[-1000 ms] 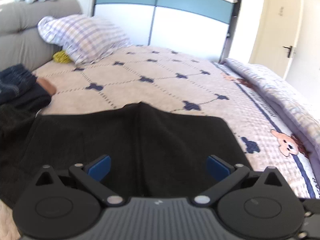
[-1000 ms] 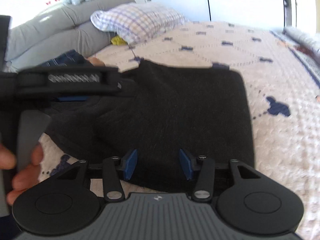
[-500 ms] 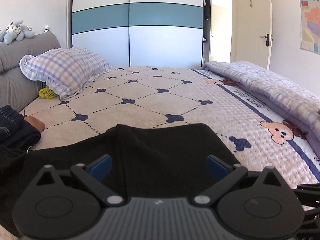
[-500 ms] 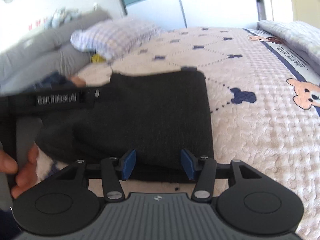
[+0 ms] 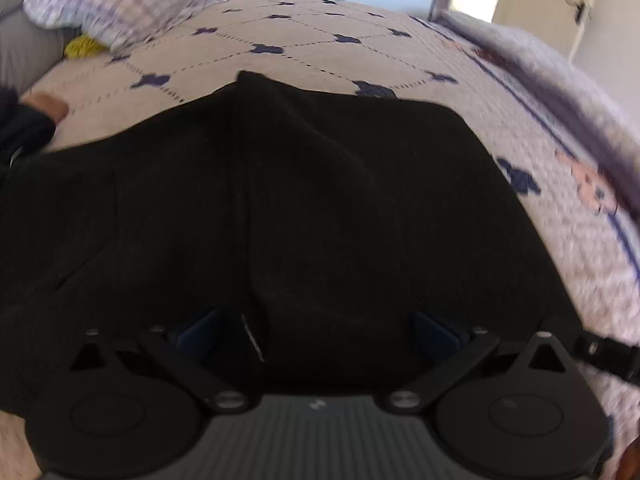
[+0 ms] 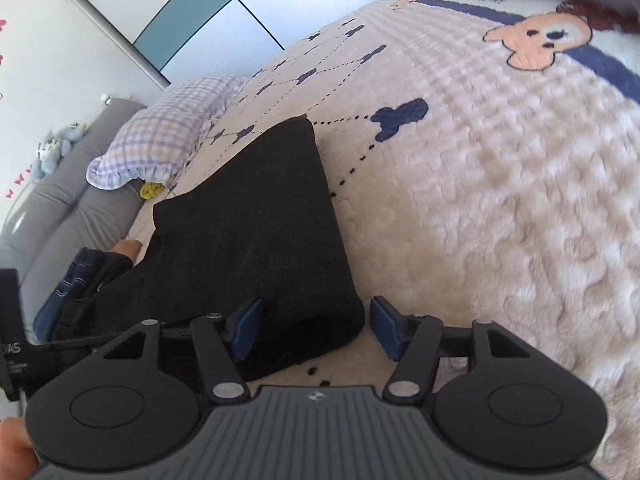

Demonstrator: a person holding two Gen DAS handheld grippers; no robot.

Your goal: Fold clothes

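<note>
Black garment (image 6: 256, 224) lies folded on the bed (image 6: 500, 208), below the pillow (image 6: 168, 132); right tongs (image 6: 312, 332) opening around its corner, left tongs (image 5: 316, 328) spread wide, empty.

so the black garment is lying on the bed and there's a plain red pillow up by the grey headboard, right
Not quite: the pillow is purple-and-white checked, not plain red, as the right wrist view shows. The black garment does lie on the bed, and the pillow is by the grey headboard.

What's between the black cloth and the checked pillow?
In the left wrist view, only bare bedspread lies between the black cloth and the checked pillow.
</note>
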